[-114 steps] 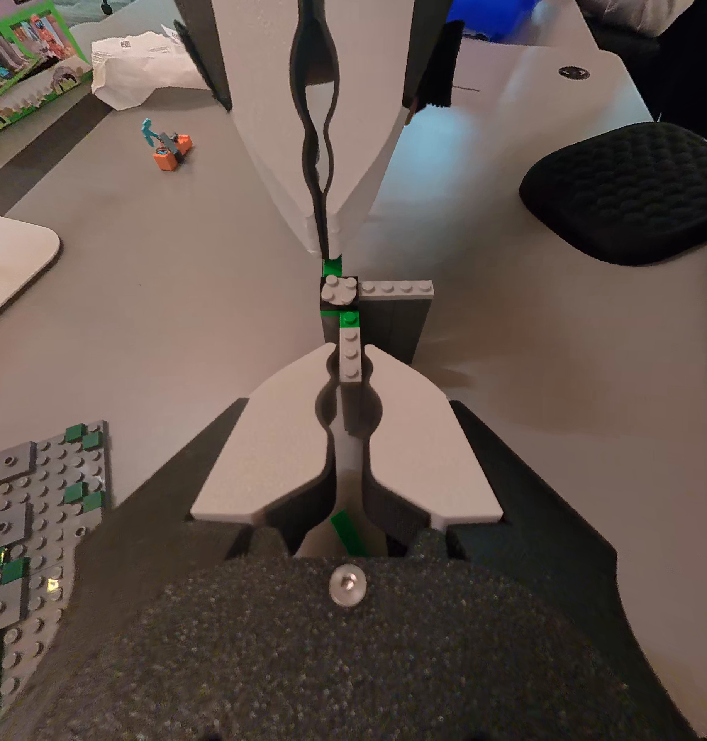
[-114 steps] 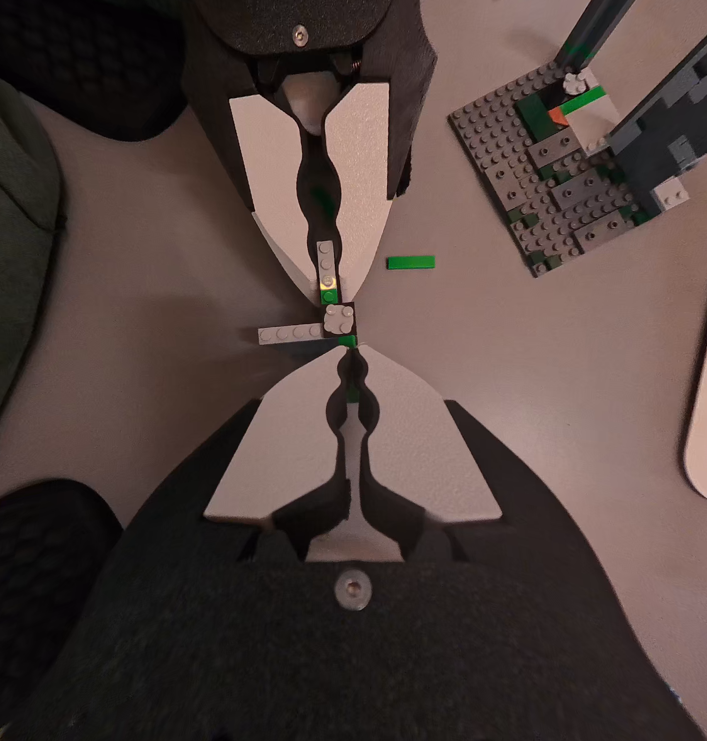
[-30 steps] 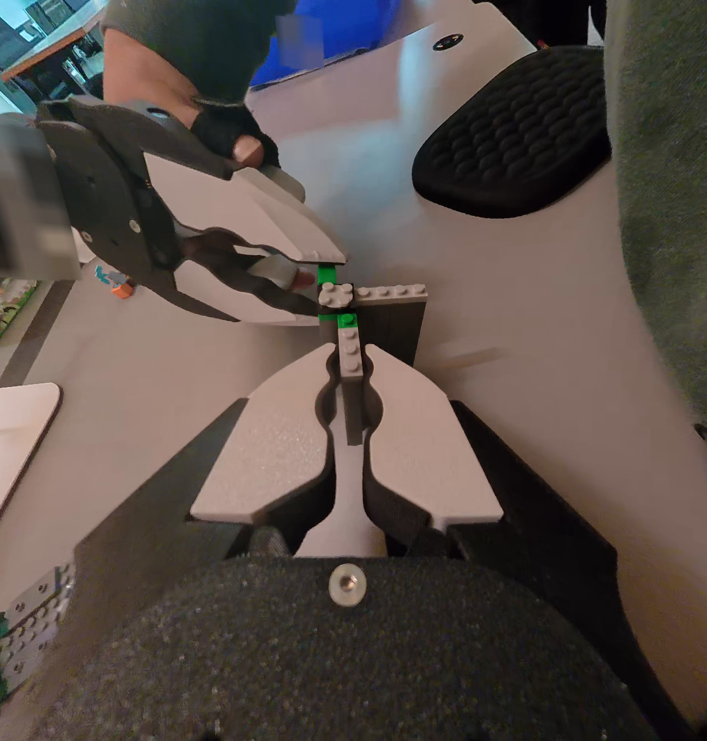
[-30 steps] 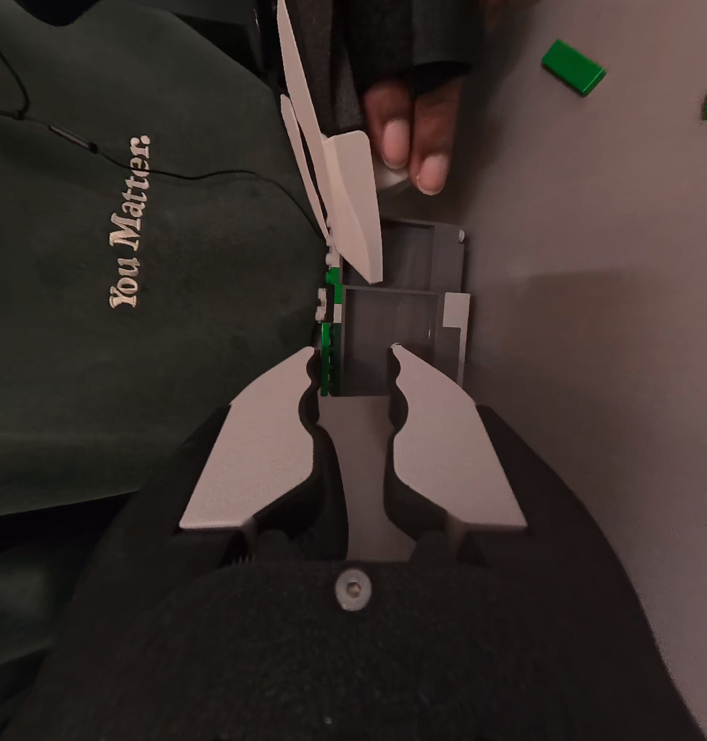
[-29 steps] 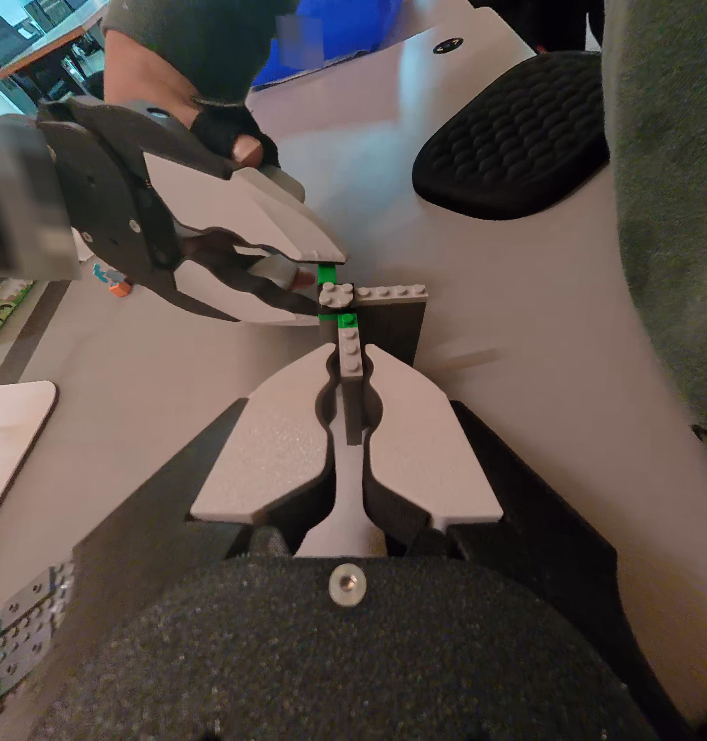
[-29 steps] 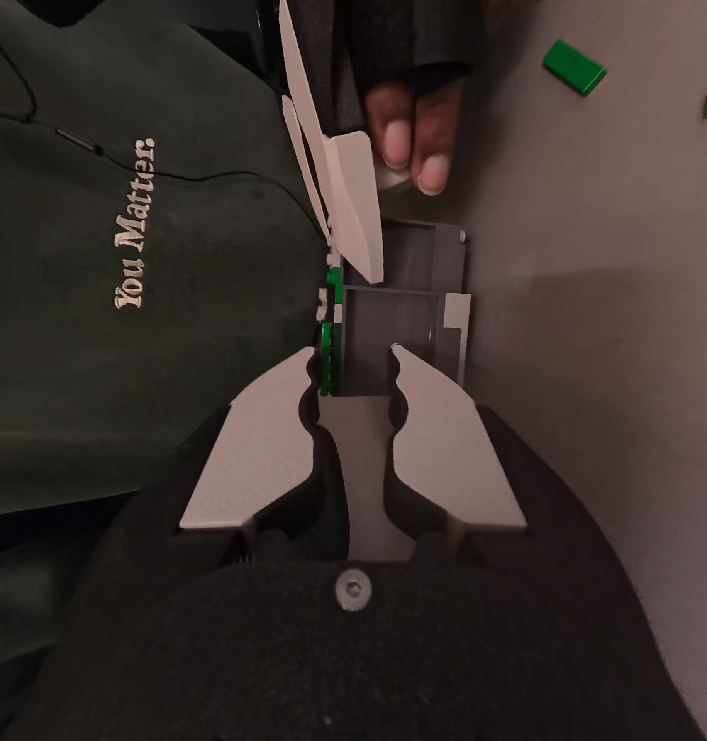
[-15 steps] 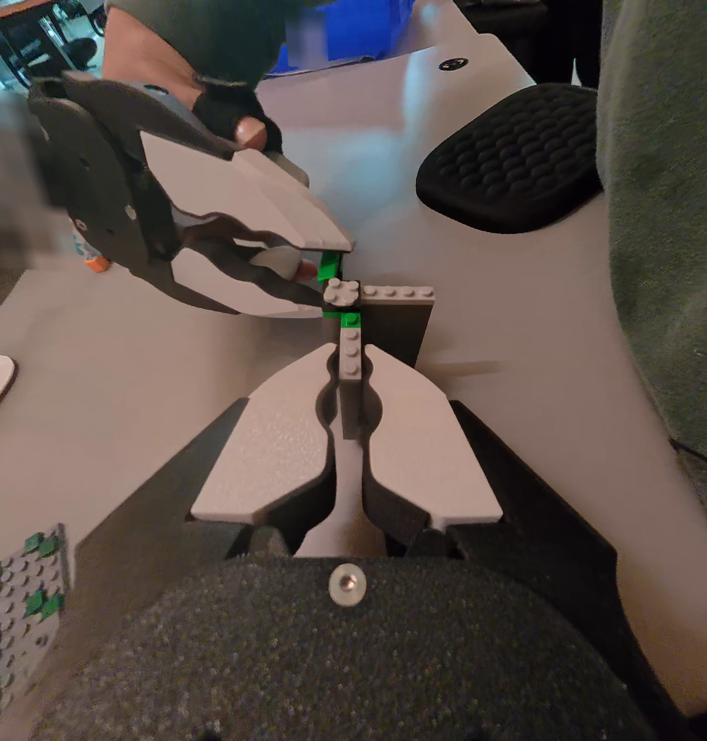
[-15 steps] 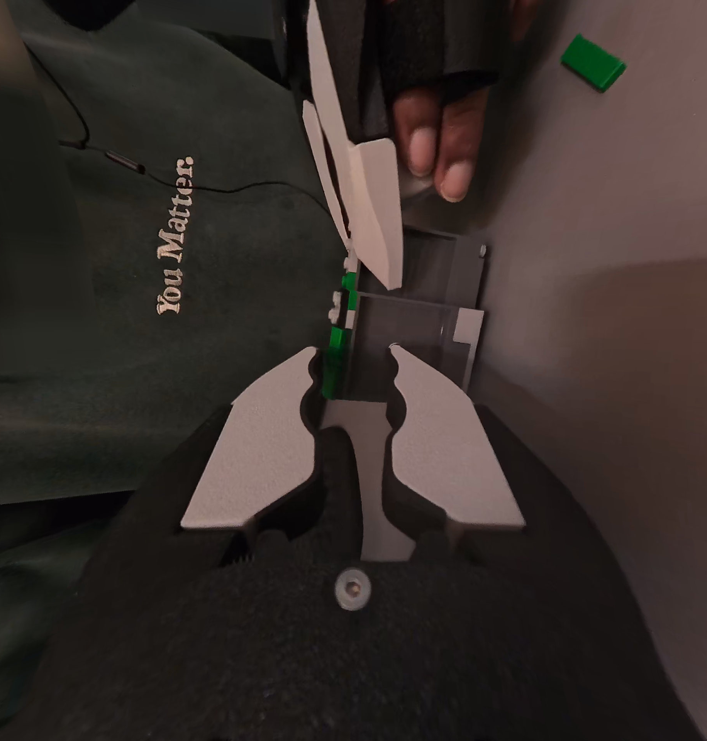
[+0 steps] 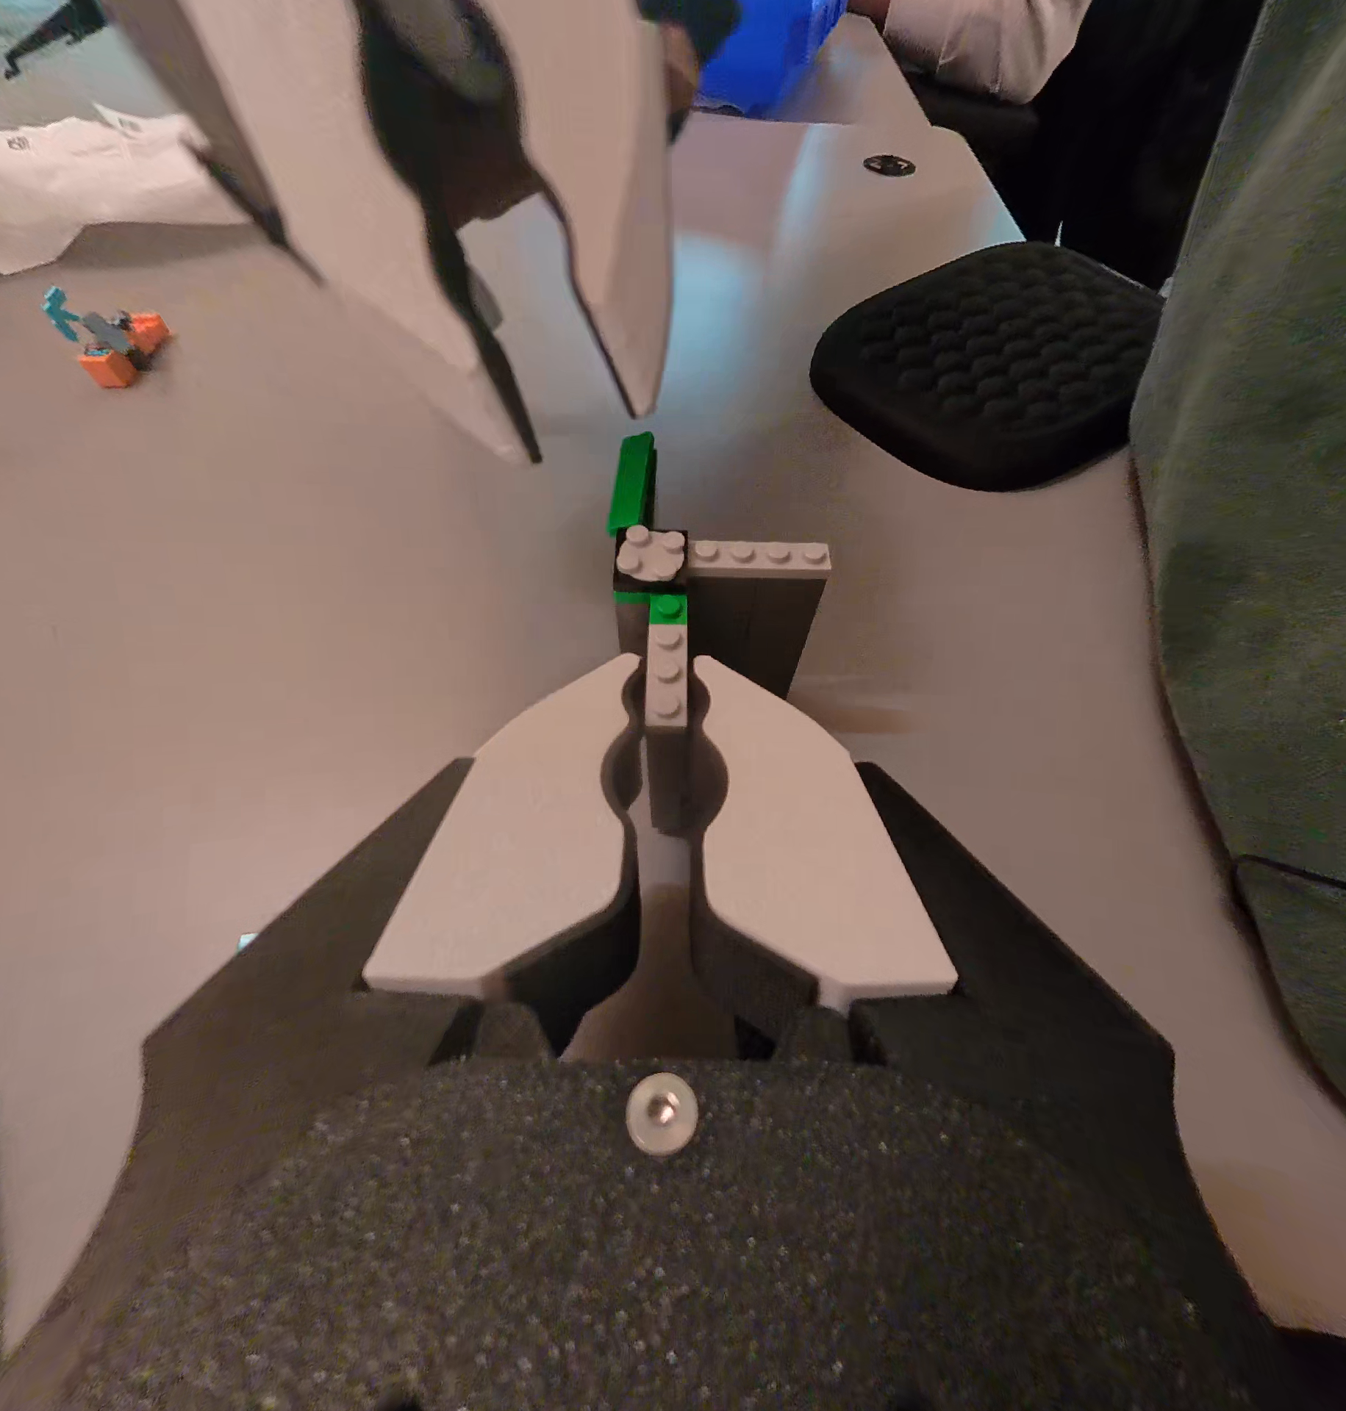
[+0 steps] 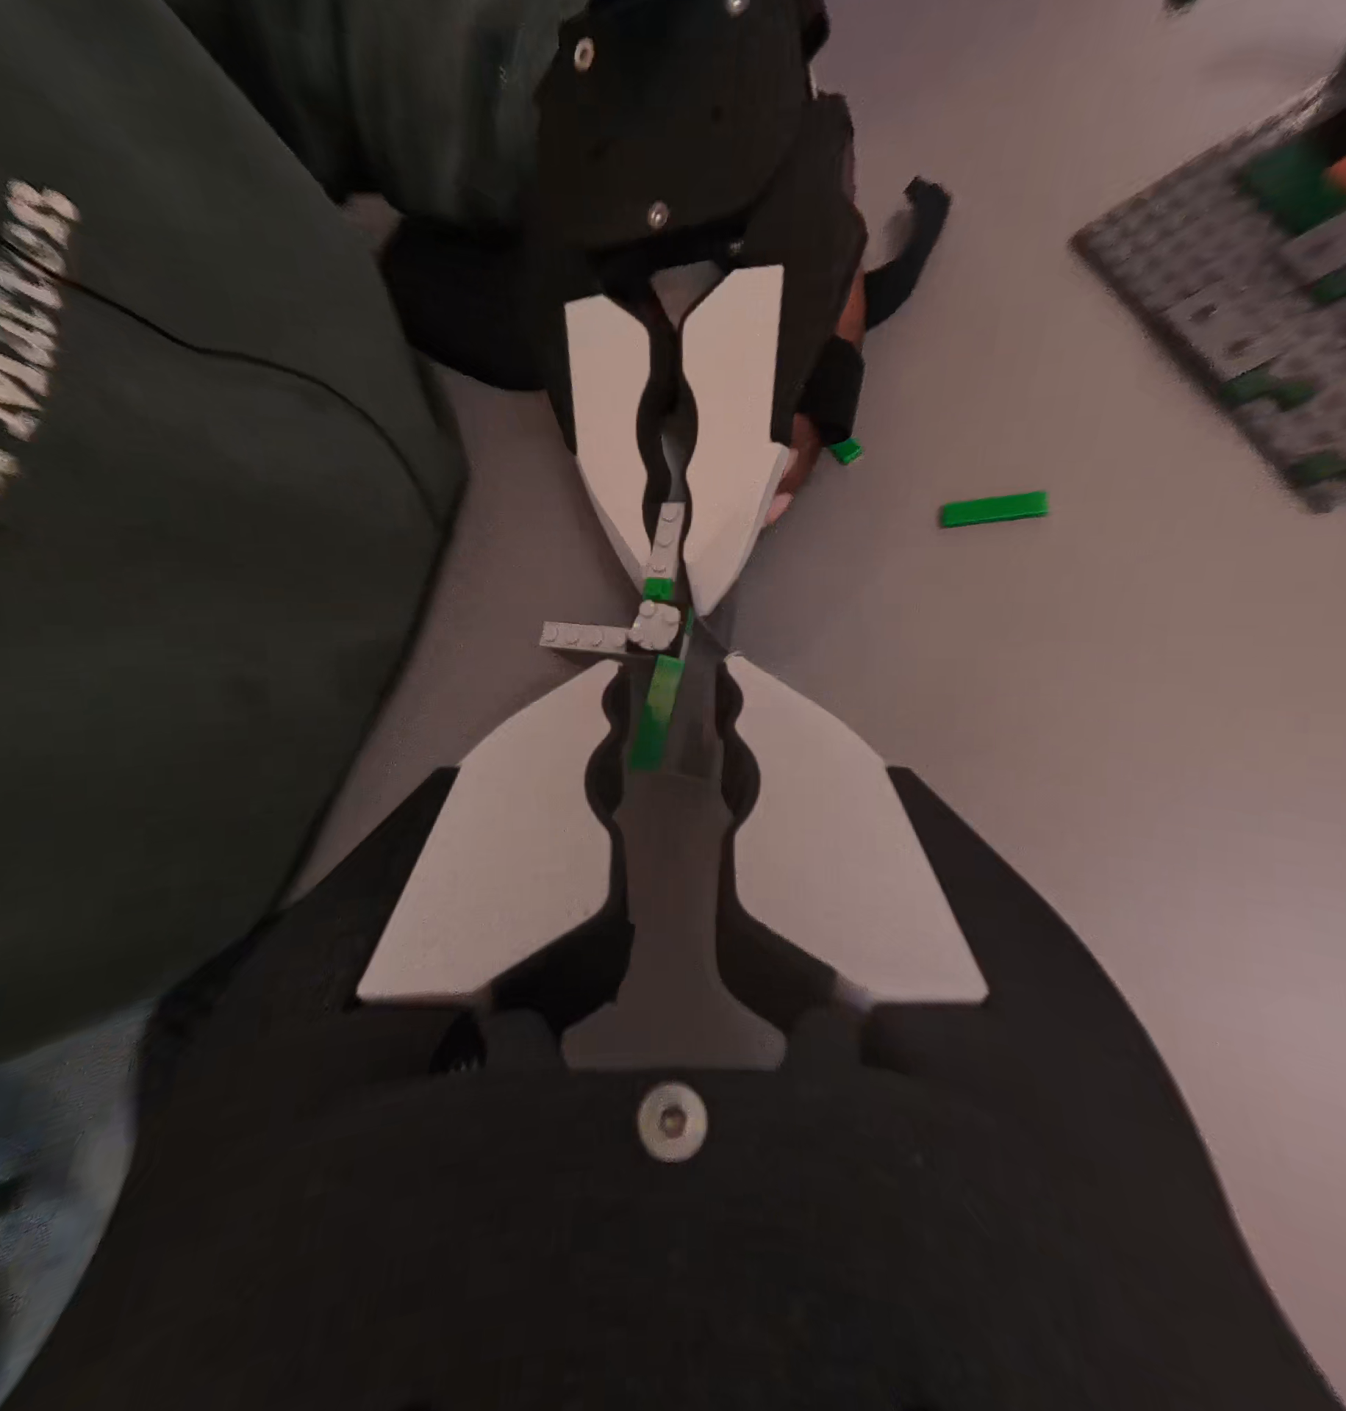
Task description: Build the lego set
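On your left lay one orange-and-teal figure (image 9: 112,343). Your left gripper (image 9: 663,672) was clamped on the one grey wall assembly (image 9: 719,603), held above the table (image 9: 272,611). Your right gripper (image 9: 585,435) hovered beyond with fingers apart, one green tile (image 9: 633,482) sticking up unheld. Two loose green pieces (image 10: 994,508) (image 10: 845,452) lay near one studded baseplate (image 10: 1219,321).

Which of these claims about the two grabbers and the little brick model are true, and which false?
1. The left gripper is clamped on the grey lego wall assembly. True.
2. The right gripper is clamped on the green plate. False: its jaws are apart, above the plate.
3. A loose green tile lies on the table. True.
4. The small orange figure sits on the assembly. False: it lies apart on the table.
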